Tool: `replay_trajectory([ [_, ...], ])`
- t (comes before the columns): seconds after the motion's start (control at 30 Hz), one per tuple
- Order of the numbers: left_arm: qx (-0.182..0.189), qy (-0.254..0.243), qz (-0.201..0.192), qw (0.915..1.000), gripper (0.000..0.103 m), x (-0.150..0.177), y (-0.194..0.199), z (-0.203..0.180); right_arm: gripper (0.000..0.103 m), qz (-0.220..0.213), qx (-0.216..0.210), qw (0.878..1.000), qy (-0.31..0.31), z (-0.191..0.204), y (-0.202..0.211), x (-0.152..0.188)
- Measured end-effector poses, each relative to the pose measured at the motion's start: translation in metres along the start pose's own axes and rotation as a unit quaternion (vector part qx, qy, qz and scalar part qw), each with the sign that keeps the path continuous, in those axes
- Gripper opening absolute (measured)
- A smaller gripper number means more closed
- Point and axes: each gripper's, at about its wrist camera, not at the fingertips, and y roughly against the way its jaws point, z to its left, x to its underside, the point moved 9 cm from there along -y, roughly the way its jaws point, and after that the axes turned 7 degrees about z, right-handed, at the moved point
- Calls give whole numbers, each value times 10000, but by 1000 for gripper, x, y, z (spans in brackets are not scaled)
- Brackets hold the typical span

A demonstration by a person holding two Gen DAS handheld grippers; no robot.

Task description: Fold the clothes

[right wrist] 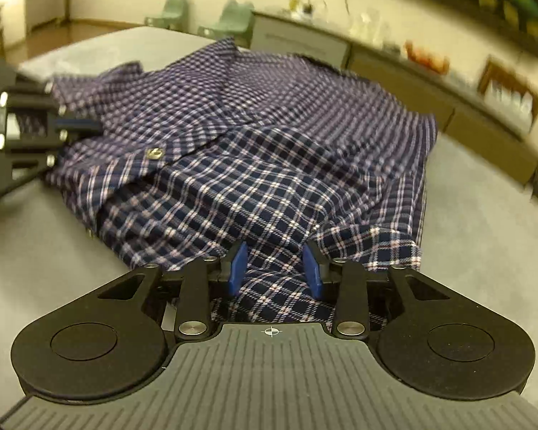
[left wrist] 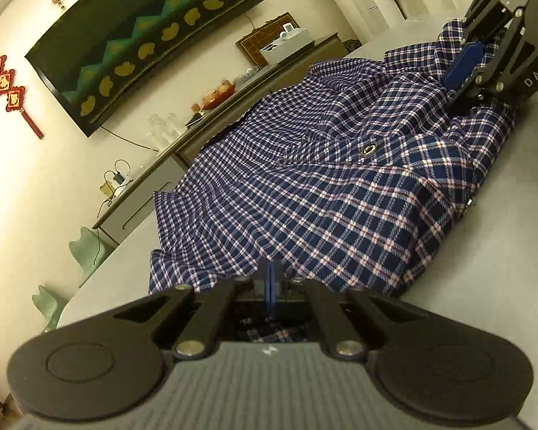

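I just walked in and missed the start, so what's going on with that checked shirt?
A person is folding a navy plaid shirt on a pale table with two hand-held grippers. The left gripper is shut on the shirt's edge at one end. The right gripper sits at the other end with its blue pads apart, fabric lying between them but not pinched. The shirt is already partly doubled over, with one snap button showing on top.

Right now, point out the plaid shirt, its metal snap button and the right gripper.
plaid shirt (right wrist: 254, 179): right wrist view, top folded layer.
metal snap button (left wrist: 369, 149): left wrist view, its centre.
right gripper (right wrist: 274, 268): right wrist view, midway between its open jaws.
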Motion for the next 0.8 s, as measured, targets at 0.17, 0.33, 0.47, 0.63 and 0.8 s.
replay_trajectory([
  [0.17,-80,-43,-200,9998,9,-7,8,-3,38,-2,-21,9998,-191,-10,16,-7],
  [0.33,387,-50,-90,9992,11,-5,2,-22,42,-441,246,9955,-796,-51,41,-13],
  [0.47,760,-56,-2,9971,3,-3,-2,-37,42,169,27,9943,-1056,-70,8,17],
  [0.63,1149,6,48,9934,3,-4,-7,-46,45,302,-240,9886,-1453,-77,-3,30],
  [0.8,1133,298,-370,9924,11,-17,7,-14,44,-357,-610,9806,-1828,-82,36,3],
])
